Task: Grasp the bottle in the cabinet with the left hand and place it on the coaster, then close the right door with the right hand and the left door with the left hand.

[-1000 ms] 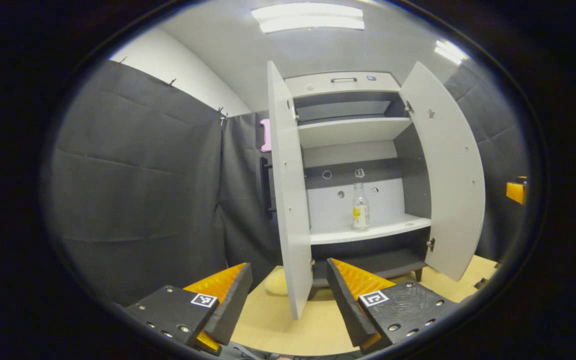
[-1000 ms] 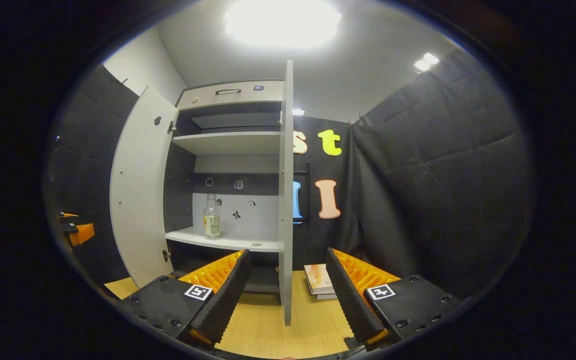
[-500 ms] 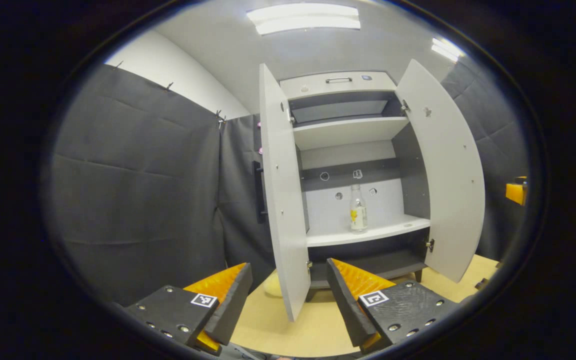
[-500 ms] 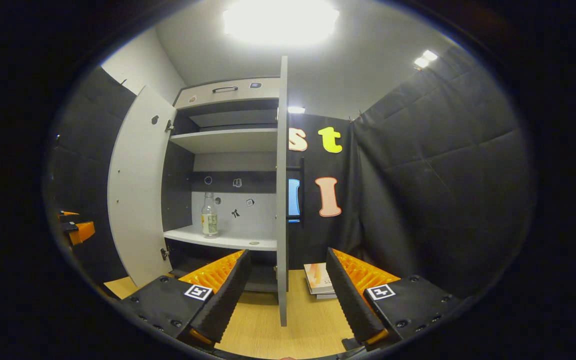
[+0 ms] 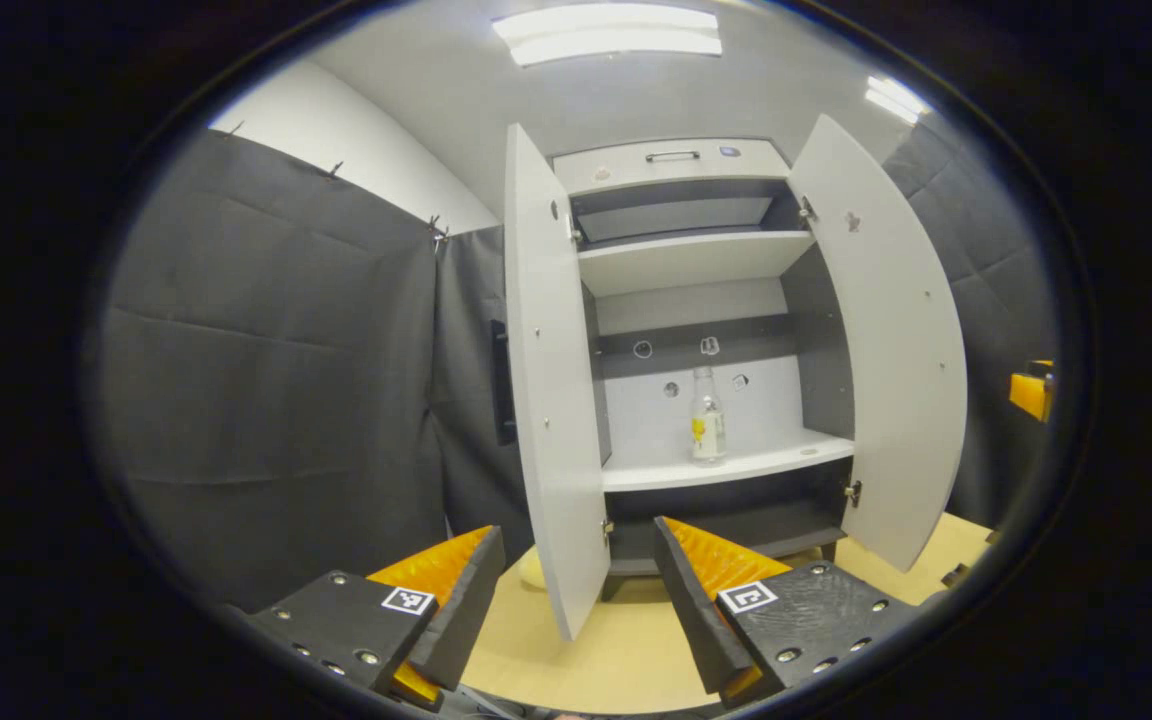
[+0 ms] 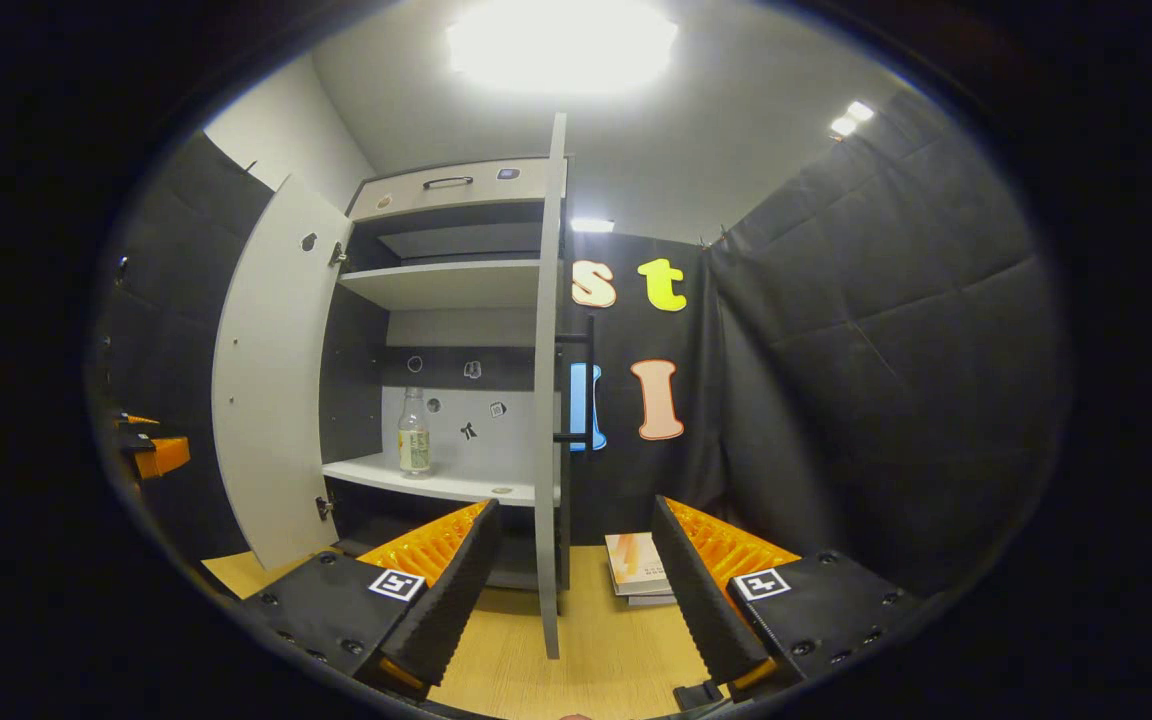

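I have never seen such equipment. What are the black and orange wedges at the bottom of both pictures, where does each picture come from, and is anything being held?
The wedges are the two fingers of hand-held grippers; a person carries one in each hand. A camera rides on each gripper and looks forward along its fingers, so you get two round pictures of the same booth.

In the left gripper view, the left gripper is open and holds nothing. In the right gripper view, the right gripper is also open and empty.

Both face a cabinet standing on a wooden table with both doors swung open. A clear bottle stands upright on the lower shelf, untouched. Beside the cabinet, in the right gripper view, a book lies on the table. The orange piece at the left edge of that view is the other gripper, farther off.
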### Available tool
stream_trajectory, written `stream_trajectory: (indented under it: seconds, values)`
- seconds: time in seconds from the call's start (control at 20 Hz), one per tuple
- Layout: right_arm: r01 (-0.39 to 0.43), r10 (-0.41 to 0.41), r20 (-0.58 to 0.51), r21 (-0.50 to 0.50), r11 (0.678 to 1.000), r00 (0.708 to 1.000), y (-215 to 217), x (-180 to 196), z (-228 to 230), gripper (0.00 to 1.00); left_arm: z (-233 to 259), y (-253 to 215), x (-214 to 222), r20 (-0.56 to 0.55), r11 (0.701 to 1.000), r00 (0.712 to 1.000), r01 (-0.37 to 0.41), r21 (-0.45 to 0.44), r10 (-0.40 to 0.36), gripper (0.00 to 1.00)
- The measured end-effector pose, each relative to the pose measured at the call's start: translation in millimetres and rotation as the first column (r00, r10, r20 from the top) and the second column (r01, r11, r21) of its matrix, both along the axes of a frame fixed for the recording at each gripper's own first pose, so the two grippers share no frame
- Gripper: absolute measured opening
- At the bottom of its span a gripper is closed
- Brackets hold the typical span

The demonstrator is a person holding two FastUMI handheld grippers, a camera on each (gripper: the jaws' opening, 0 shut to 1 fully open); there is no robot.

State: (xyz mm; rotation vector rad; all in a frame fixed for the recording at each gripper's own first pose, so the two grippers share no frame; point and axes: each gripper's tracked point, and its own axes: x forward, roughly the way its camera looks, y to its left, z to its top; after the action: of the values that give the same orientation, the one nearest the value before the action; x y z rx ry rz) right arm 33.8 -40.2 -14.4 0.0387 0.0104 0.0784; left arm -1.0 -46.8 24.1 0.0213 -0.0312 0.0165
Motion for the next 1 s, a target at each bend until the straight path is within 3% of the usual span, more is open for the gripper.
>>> stream_trajectory:
  seconds: [0.15,0.45,0.75,1.0]
  values:
    - [-0.024,0.024,-0.009,0.004,1.000,1.000,-7,6,-7,0.96,17,-19,20,0.009,1.000,1.000,0.022,-0.006,-0.022,0.87]
    - [0.033,-0.033,-0.020,0.000,0.999,0.999,-35,17,-17,0.96,50,-61,81,0.039,0.997,0.996,0.081,0.006,-0.081,0.88]
    - [0.152,-0.152,-0.018,-0.016,0.988,0.988,-62,26,-19,0.96,59,-95,171,0.047,0.988,0.988,0.148,-0.045,-0.146,0.88]
    - [0.272,-0.273,-0.016,-0.022,0.962,0.962,-84,31,-19,0.96,60,-122,246,0.044,0.978,0.979,0.203,-0.050,-0.200,0.87]
